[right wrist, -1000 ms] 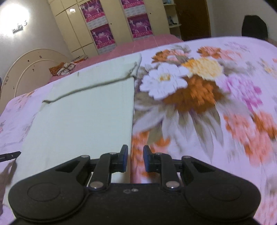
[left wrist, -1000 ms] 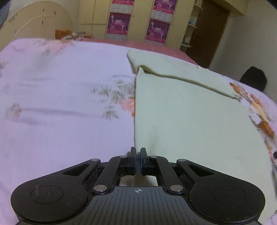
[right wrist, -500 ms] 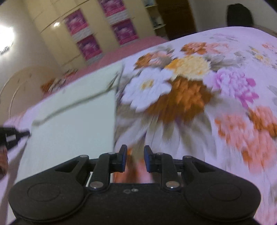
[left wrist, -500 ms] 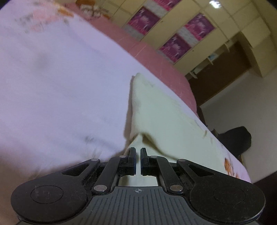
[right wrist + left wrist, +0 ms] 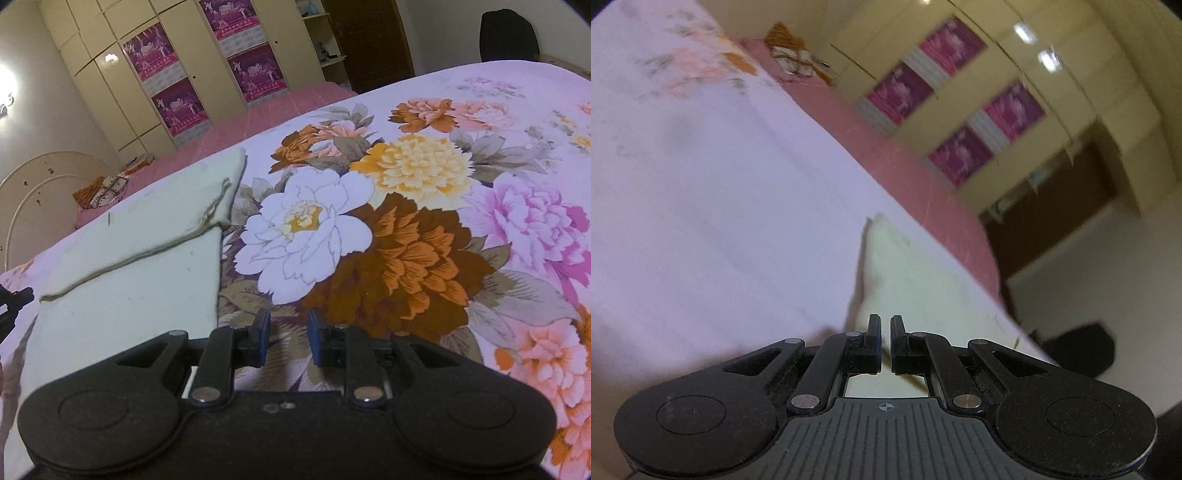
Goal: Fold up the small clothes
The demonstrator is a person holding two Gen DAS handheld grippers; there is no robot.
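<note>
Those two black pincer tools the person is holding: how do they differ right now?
The left gripper has its jaws nearly together over the pale green cloth, apparently pinching its edge; the right gripper is open and holds nothing. The left one sits over the cloth, while the right one hovers beside the cloth's edge, above the flowered bedsheet. Both are the same black two-finger design with blue-edged fingertips.

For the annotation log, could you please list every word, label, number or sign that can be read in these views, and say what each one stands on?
No text can be read in either view.
Magenta posters on the wardrobe doors: they carry print, too small and blurred to read.
Left gripper: a small crosshair mark on its body, no lettering.
Right gripper, pale green garment and floral bedsheet: no writing visible.
</note>
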